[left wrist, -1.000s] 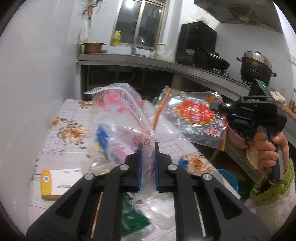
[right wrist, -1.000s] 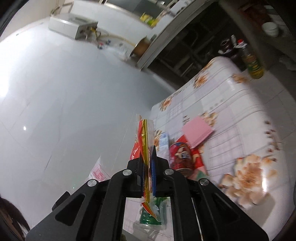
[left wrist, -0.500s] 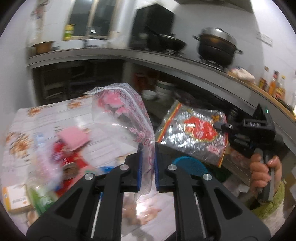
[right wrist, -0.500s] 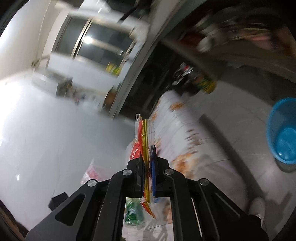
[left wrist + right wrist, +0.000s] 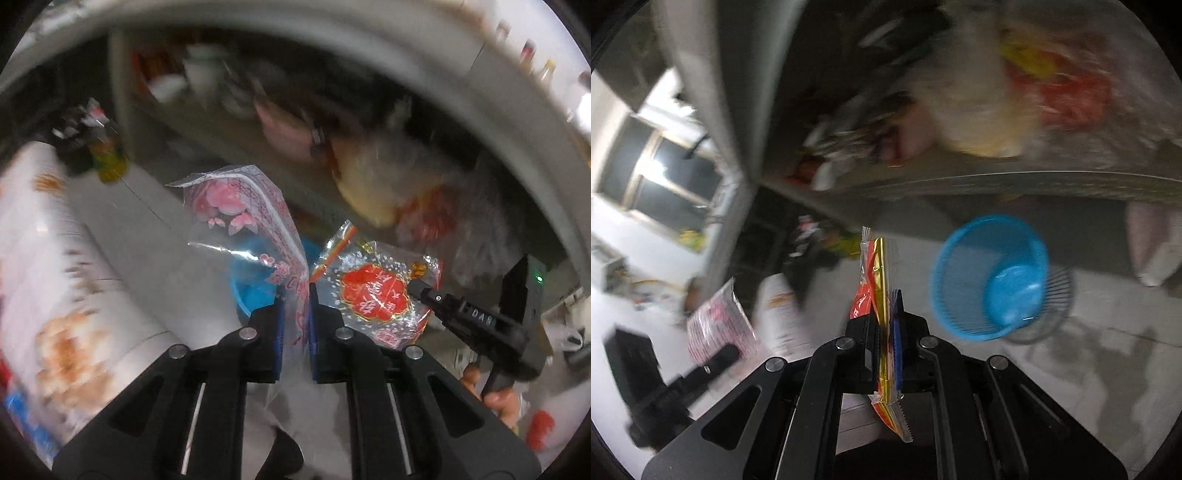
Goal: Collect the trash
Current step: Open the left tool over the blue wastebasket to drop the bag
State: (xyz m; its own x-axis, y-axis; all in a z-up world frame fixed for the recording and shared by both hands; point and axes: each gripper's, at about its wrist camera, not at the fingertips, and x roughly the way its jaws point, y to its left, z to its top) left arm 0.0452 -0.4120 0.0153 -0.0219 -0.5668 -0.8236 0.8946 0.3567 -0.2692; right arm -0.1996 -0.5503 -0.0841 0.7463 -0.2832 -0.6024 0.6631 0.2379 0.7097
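Note:
My left gripper (image 5: 294,295) is shut on a clear plastic bag with pink flower print (image 5: 243,221), which stands up between its blue pads. My right gripper (image 5: 886,314) is shut on a red and gold snack wrapper (image 5: 873,273), seen edge-on. In the left wrist view that wrapper (image 5: 373,291) hangs flat from the right gripper (image 5: 415,286) just right of my fingers. A blue mesh waste basket (image 5: 990,277) stands on the grey floor, ahead and right of the right gripper; in the left wrist view the basket (image 5: 255,284) shows behind the pink bag.
The table with a flowered cloth (image 5: 55,258) lies to the left, a yellow-green bottle (image 5: 107,158) on the floor behind it. Blurred bags and bowls fill the shelf under the counter (image 5: 979,110). A grey floor (image 5: 1108,362) spreads around the basket.
Both grippers have swung away from the table and tipped down toward the floor, each still holding its piece. The blue basket has come closer and larger in both views.

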